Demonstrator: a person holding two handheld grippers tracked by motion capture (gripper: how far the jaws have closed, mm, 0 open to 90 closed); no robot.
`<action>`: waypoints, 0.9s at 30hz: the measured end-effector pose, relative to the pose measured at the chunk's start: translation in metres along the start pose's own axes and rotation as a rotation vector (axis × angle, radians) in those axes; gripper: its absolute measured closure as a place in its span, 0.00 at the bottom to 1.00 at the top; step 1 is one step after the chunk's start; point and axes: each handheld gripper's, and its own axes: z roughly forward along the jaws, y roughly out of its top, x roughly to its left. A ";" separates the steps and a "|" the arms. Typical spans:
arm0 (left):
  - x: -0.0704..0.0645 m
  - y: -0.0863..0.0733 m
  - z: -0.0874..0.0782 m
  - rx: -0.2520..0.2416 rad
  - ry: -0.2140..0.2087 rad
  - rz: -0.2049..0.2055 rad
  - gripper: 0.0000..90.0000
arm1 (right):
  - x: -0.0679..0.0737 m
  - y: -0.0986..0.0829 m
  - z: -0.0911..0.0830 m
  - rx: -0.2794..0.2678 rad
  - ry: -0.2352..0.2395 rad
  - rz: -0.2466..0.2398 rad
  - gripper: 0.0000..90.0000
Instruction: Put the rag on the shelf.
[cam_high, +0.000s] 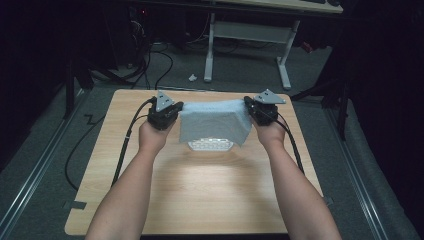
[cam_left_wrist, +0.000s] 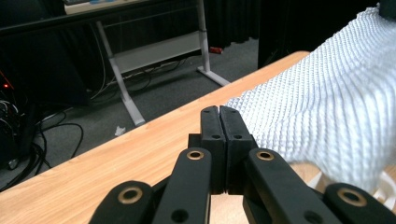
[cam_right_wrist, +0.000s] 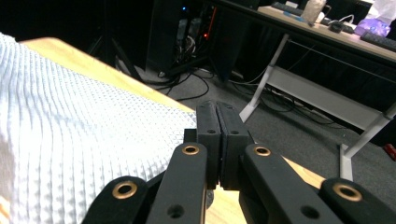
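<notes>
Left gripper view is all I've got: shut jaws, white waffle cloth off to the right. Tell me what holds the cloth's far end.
Observer: In the high view the right gripper holds the far end; the cloth hangs stretched between it and the left gripper.
Operator: Confirm the right one is really clamped.
Observer: In the right gripper view its jaws stand pressed together, with the cloth running in at their left side.
Operator: Report what lies under the cloth.
Observer: In the high view a white perforated object rests on the wooden table, its front edge peeking out below the cloth's hanging edge. I cannot tell what it is.
</notes>
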 end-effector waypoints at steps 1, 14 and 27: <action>-0.001 -0.001 0.000 0.008 -0.004 0.006 0.99 | 0.000 -0.003 0.000 0.004 0.002 -0.012 1.00; -0.011 -0.021 0.000 0.027 -0.017 -0.006 0.99 | 0.004 -0.024 -0.001 0.041 0.035 0.040 1.00; -0.015 -0.043 0.001 0.063 -0.038 -0.037 0.99 | 0.012 -0.044 0.004 0.076 0.065 0.088 1.00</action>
